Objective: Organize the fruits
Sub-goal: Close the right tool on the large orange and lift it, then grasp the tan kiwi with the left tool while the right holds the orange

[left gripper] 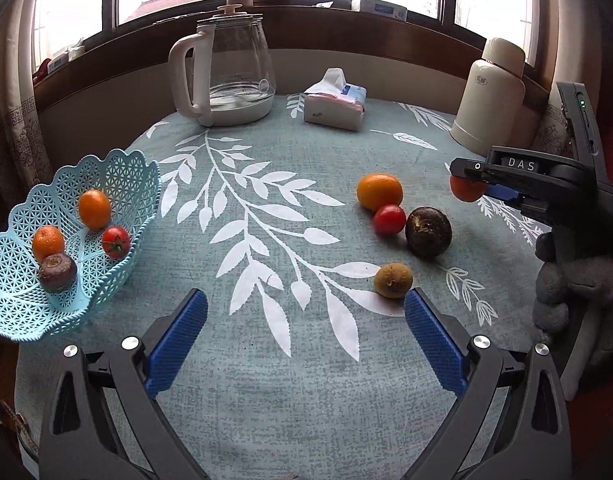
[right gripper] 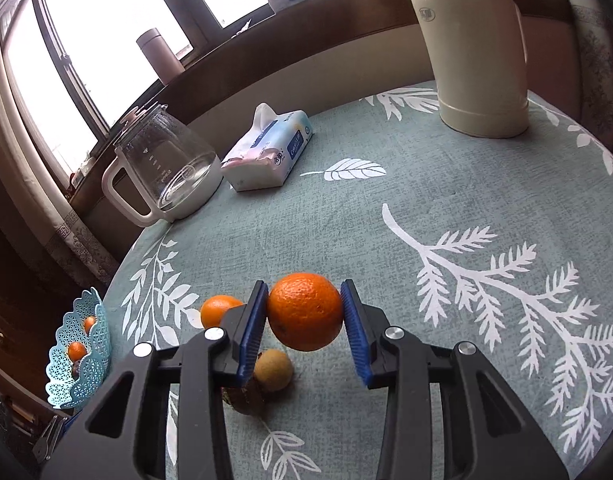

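Clamping an orange between its blue pads, the right gripper holds it above the tablecloth. The left gripper hangs wide and empty. Best carry the fruit level over the loose fruits to the blue basket at far left, lowering before release.

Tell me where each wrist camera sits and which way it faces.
Left wrist: behind the open left claw, low over the table, facing the windows; the right claw and a gloved hand show.
Right wrist: behind the right claw, gripping a round orange.
Shared: orange, pale blue lattice plastic basket.
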A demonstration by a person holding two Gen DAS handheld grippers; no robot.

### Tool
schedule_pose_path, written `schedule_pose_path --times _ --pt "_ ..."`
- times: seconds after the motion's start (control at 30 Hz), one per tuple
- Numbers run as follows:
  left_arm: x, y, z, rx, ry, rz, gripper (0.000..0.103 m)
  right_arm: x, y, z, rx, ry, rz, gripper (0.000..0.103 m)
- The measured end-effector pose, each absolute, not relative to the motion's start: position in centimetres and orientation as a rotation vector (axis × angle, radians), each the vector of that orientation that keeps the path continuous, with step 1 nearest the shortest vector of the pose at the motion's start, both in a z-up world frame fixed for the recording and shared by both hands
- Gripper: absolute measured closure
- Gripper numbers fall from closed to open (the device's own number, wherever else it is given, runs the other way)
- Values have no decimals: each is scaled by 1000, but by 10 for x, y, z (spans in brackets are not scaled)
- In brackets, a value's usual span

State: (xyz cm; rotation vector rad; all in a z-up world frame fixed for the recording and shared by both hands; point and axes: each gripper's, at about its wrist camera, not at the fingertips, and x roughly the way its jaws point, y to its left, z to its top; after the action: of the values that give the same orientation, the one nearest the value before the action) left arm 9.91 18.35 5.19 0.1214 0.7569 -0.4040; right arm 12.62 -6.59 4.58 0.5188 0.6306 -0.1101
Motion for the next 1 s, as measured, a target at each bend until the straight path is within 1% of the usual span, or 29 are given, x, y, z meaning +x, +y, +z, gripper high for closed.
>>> schedule_pose_path --times 0.1,0.17,0.2,0.27,0.4,0.5,0.57,0.63,0.67,0.77,0.97,1.0 --pt "102 171 49 134 772 -436 3 123 -66 48 506 616 -120 65" --pt "105 161 45 144 788 -454 5 122 -65 47 498 615 -123 65" --pt "107 157 43 149 798 -459 8 123 -64 46 496 618 -122 65" --pt "111 149 39 152 820 -464 19 124 -62 42 499 627 -119 65" --pt "118 139 33 142 849 -482 27 126 -61 35 510 640 -114 65" --pt "122 132 28 137 876 -503 36 125 -63 35 520 635 -115 65" --pt "124 128 25 134 888 -507 46 124 -63 36 523 630 -115 65" --pt "124 126 26 138 882 -501 49 124 -64 36 526 628 -115 65" --pt "124 126 26 137 881 -501 54 124 -64 36 527 628 -114 65" --pt "124 125 26 136 878 -505 63 124 -65 36 528 628 -115 65" --pt "118 125 26 125 868 -525 73 121 -64 38 514 617 -126 65" --pt "117 125 25 125 866 -523 73 121 -63 39 508 614 -128 65"
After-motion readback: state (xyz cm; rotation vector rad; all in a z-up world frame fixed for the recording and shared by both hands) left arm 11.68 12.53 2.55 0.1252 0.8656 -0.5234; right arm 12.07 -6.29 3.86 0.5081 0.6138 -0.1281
